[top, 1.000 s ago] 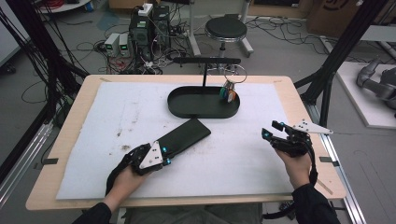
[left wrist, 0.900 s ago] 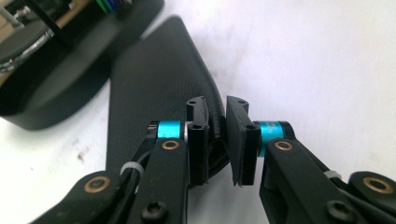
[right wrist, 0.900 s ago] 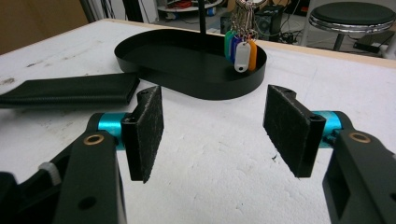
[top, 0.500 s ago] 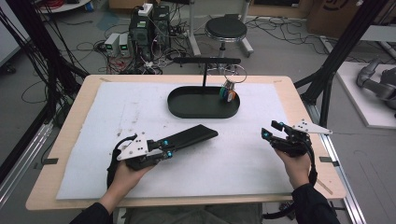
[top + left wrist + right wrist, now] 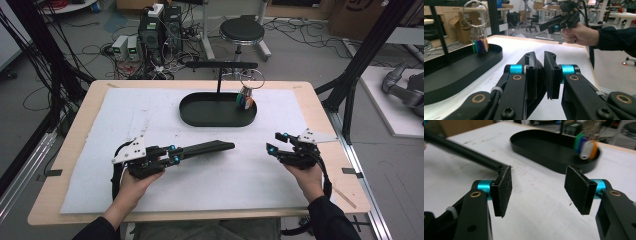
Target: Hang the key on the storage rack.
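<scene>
Black and flat, a long slab-like case (image 5: 207, 148) was clamped by one end between the closed jaws of the left gripper (image 5: 172, 154), its free end pointing toward the table's middle and held just off the white mat (image 5: 150, 115). In the left gripper view the 2 pads (image 5: 552, 75) pressed on the case's (image 5: 530, 61) thin edge, with only a sliver of gap showing above it. The right gripper (image 5: 277, 142) hung over the mat's right part, well apart from the case, its jaws standing wide with nothing between them; its 2 felt-faced pads (image 5: 504, 191) framed bare mat. Beyond both grippers sat a black oval metal tray (image 5: 200, 117) with an upright T-shaped stand (image 5: 220, 67). A wire ring of coloured key tags (image 5: 245, 99) hung from the stand's right arm, dangling just over the tray's right end.
</scene>
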A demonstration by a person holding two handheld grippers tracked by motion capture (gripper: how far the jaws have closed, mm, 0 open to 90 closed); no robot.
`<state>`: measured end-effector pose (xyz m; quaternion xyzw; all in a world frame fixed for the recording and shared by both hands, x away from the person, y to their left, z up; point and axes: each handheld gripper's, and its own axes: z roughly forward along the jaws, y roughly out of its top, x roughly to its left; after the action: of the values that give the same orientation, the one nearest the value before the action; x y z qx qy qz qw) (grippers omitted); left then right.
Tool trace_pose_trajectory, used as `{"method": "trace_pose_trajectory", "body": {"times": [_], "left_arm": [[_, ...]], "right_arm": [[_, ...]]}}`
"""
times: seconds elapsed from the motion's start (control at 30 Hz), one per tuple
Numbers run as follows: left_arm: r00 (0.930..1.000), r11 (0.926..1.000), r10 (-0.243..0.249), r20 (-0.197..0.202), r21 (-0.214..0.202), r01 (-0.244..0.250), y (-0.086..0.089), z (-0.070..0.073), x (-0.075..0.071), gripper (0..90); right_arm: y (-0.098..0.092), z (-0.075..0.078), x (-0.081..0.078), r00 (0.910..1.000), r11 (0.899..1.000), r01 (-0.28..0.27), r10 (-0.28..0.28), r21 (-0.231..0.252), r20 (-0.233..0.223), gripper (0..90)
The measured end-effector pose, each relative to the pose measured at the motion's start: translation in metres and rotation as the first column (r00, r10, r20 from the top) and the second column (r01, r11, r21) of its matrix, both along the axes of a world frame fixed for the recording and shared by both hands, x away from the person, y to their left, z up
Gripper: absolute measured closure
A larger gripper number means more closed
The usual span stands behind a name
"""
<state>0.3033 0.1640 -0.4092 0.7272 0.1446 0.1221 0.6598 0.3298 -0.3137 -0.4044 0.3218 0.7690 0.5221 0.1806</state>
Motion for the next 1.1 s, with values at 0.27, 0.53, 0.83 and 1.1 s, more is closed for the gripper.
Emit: {"method": "trace_pose_trajectory", "body": {"times": [0.27,0.53,0.83,1.1], "left_arm": [[0.9996,0.9996,0.028,-0.001,0.001,-0.028,0.006,0.000,0.002,80.7],[0.9991,0.9992,0.039,-0.013,-0.004,-0.039,0.010,-0.001,0.004,80.6],[0.9988,0.9990,0.043,-0.021,-0.011,-0.043,0.011,-0.002,0.005,80.4],[0.9985,0.9983,0.050,-0.022,-0.027,-0.051,0.015,-0.002,0.004,80.1]], "right_arm": [[0.046,-0.013,0.016,0.9909,0.989,-0.131,0.129,-0.071,-0.039,40.4],[0.079,-0.017,0.033,0.9838,0.975,-0.178,0.179,-0.135,0.000,40.7],[0.106,-0.029,0.050,0.9659,0.942,-0.254,0.259,-0.219,-0.004,42.2],[0.116,-0.025,0.054,0.9457,0.913,-0.313,0.325,-0.263,0.002,71.9]]}}
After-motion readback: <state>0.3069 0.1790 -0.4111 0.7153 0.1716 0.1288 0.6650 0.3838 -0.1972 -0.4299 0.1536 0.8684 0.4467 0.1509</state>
